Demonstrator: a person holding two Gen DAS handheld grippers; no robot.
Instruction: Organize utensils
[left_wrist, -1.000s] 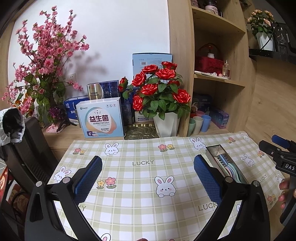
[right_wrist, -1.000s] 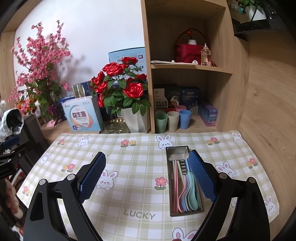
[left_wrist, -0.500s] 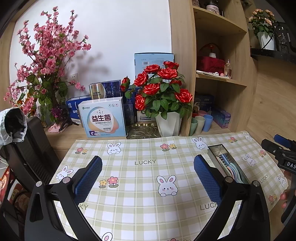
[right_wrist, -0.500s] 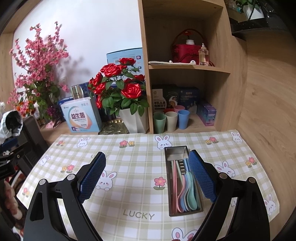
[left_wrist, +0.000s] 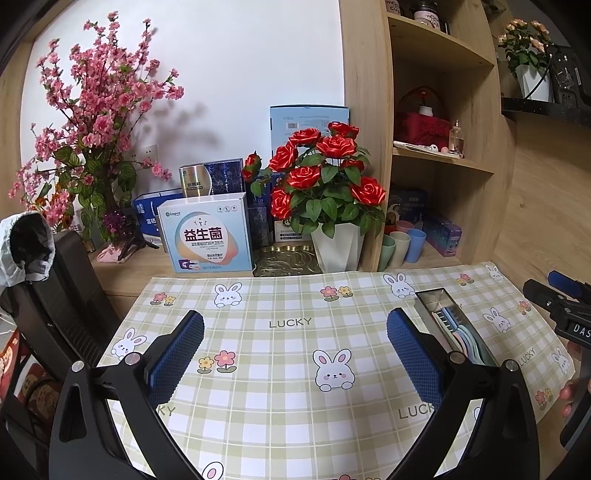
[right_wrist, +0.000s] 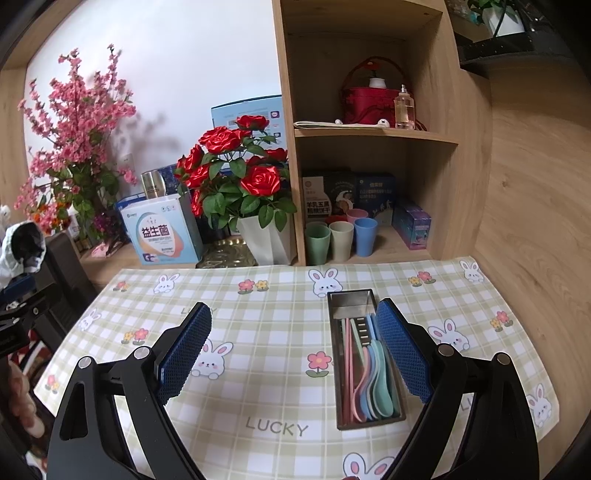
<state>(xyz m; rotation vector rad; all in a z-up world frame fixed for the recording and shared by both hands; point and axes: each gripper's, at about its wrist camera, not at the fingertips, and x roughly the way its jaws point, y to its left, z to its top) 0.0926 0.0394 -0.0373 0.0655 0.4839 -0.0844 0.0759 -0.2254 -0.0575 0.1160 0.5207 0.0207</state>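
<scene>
A long metal tray (right_wrist: 352, 297) lies on the checked bunny tablecloth, holding several pastel spoons (right_wrist: 371, 384) and chopsticks side by side. It also shows at the right of the left wrist view (left_wrist: 436, 299). My right gripper (right_wrist: 293, 350) is open and empty above the cloth, its right finger just beside the tray. My left gripper (left_wrist: 295, 354) is open and empty over the middle of the cloth. The right gripper's body shows at the right edge of the left wrist view (left_wrist: 565, 317).
A white pot of red roses (right_wrist: 266, 240), a blue box (right_wrist: 162, 236) and a pink blossom plant (right_wrist: 74, 147) stand behind the cloth. Three cups (right_wrist: 340, 240) sit in the wooden shelf unit's lower bay. A black chair (left_wrist: 55, 295) is at the left.
Both grippers have drawn back and risen slightly, so the table looks a little farther away. Both stay open and empty.
</scene>
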